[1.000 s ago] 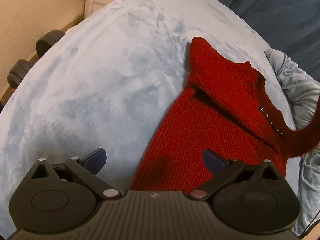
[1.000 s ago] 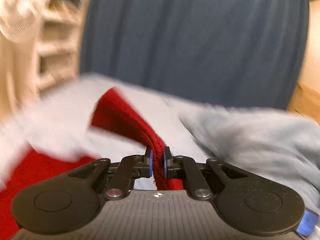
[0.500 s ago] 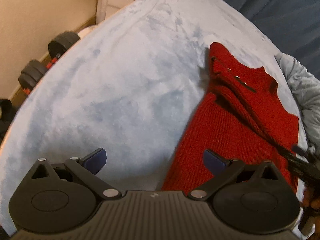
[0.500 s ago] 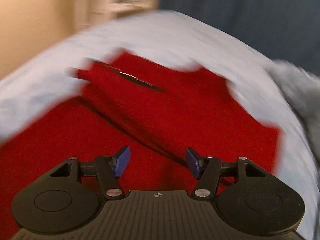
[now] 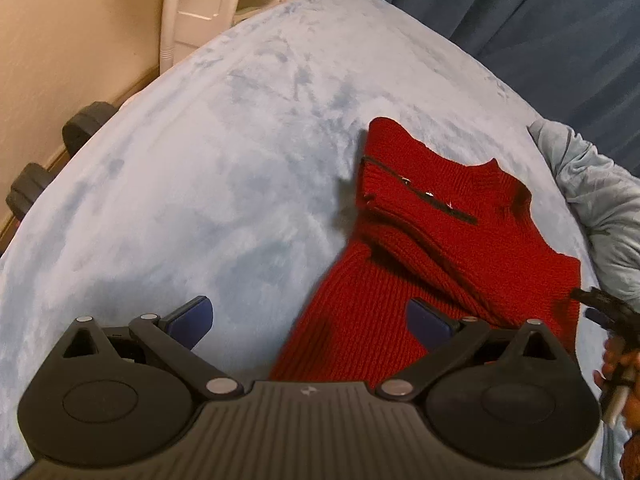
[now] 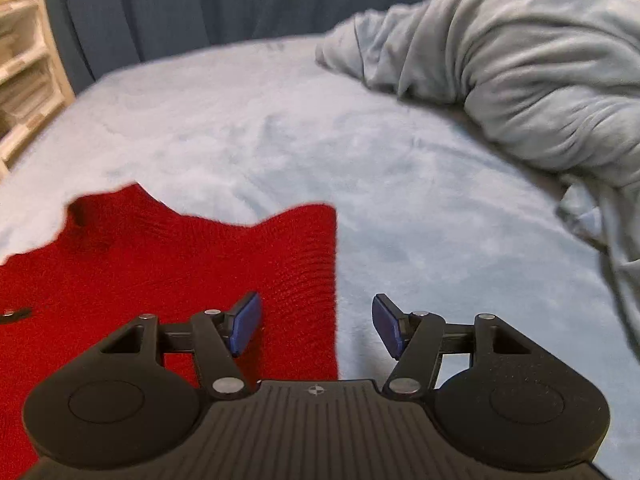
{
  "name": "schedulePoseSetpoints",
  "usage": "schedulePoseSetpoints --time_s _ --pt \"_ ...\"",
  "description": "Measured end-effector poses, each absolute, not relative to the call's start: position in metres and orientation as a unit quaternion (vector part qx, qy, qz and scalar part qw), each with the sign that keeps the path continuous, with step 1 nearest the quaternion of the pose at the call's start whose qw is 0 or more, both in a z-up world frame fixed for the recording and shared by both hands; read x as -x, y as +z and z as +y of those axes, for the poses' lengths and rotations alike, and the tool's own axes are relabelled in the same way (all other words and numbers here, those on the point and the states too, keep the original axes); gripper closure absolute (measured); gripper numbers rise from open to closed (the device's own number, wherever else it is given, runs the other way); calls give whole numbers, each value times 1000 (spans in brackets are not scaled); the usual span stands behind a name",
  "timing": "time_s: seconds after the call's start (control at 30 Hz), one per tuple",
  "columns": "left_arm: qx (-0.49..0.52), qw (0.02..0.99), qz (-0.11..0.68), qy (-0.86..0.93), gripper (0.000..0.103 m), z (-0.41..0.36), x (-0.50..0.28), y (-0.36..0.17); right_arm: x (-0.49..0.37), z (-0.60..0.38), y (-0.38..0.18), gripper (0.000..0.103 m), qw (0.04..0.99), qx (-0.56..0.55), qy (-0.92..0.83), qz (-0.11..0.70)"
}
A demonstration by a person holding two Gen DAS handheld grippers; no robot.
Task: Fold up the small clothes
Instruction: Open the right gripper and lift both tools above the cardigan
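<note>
Where it pinched before — right tool (image 6: 316,328) agape, red sweater (image 5: 420,264) flat.

- Pale blue fleece bed cover (image 5: 224,168), spread flat.
- Bunched grey-blue blanket (image 6: 520,64) at the bed's edge.
- Dark blue curtain (image 5: 540,20) behind.
- Black dumbbells (image 5: 86,126) by the beige wall (image 5: 72,32).
- White shelf unit (image 5: 208,0).

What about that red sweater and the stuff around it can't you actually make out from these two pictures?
- Red sweater: the left wrist view hides its lower part behind the left gripper; the right wrist view cuts it off at the left edge.
- Right gripper: mostly cut off by the left view's right edge.
- Shelf contents: blurred in the right wrist view.
</note>
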State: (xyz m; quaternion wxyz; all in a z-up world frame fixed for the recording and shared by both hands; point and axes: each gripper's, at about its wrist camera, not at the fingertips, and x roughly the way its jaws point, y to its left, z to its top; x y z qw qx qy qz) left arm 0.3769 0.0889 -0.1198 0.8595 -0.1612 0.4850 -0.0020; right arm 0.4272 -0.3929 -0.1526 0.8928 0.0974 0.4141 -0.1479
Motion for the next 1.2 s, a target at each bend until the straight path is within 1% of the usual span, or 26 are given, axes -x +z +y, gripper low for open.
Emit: schedulePoseSetpoints --time_s 0.03,0.07,0.1,0.13,0.2,0.27,0.3,0.37,0.43,0.5,0.53,0.63,0.7,0.73,0.77,0.8,0.83,0.87,0.9,0.97,1.03,1.1,1.2 --pt "159 859 487 -1 0 87 -379 -122 -432 -395 -157 69 892 -98 -138 420" --pt "157 858 490 0 0 85 -381 -124 -431 -395 -161 81 895 -95 -131 416" --pt "156 857 492 0 0 84 -383 -127 -422 -399 -157 87 904 -99 -125 397" --pt "153 856 494 -1 0 83 -384 -129 -416 -407 -153 88 909 -119 -119 381" --pt "145 856 496 -1 0 81 -385 -135 -404 -432 -157 88 910 -161 -129 361" --pt "140 855 499 0 0 80 -387 -141 -400 -445 -171 89 905 -161 -144 367" --pt "142 854 500 2 0 79 -388 -145 -398 -446 -176 91 905 -160 -150 365" --pt "155 853 499 5 0 78 -391 -147 -397 -447 -180 85 900 -181 -151 367" --pt "166 856 489 -1 0 76 -397 -142 -394 -443 -171 55 898 -175 -184 360" --pt "159 869 468 -10 0 70 -409 -134 -376 -431 -152 53 922 -162 -152 318" --pt "153 876 458 -12 0 64 -417 -129 -373 -424 -148 53 931 -146 -125 311" --pt "138 890 433 -25 0 42 -448 -122 -365 -388 -150 51 937 -64 -57 340" --pt "119 889 440 -48 0 22 -469 -129 -365 -366 -171 49 922 15 -44 385" --pt "103 885 451 -61 0 12 -477 -136 -362 -358 -183 49 917 53 -45 392" --pt "82 876 469 -75 0 2 -484 -147 -352 -352 -189 49 926 78 -44 366" --pt "57 864 493 -89 0 -7 -488 -161 -345 -349 -191 48 928 92 -46 358" --pt "22 850 517 -96 0 -13 -488 -175 -337 -348 -190 46 927 90 -50 360" --pt "7 851 515 -100 0 -11 -484 -182 -331 -350 -188 45 928 76 -55 361" --pt "13 858 502 -105 0 -3 -475 -183 -321 -355 -184 42 924 51 -57 375" --pt "26 856 510 -83 0 15 -461 -182 -302 -363 -177 42 909 12 -63 411" --pt "29 864 499 -57 0 32 -434 -172 -267 -364 -162 42 911 -16 -60 407" --pt "-9 882 469 -40 0 43 -396 -155 -227 -350 -141 42 918 -14 -52 394" --pt "-45 883 467 -25 0 51 -336 -137 -174 -320 -112 39 925 -2 -33 379"
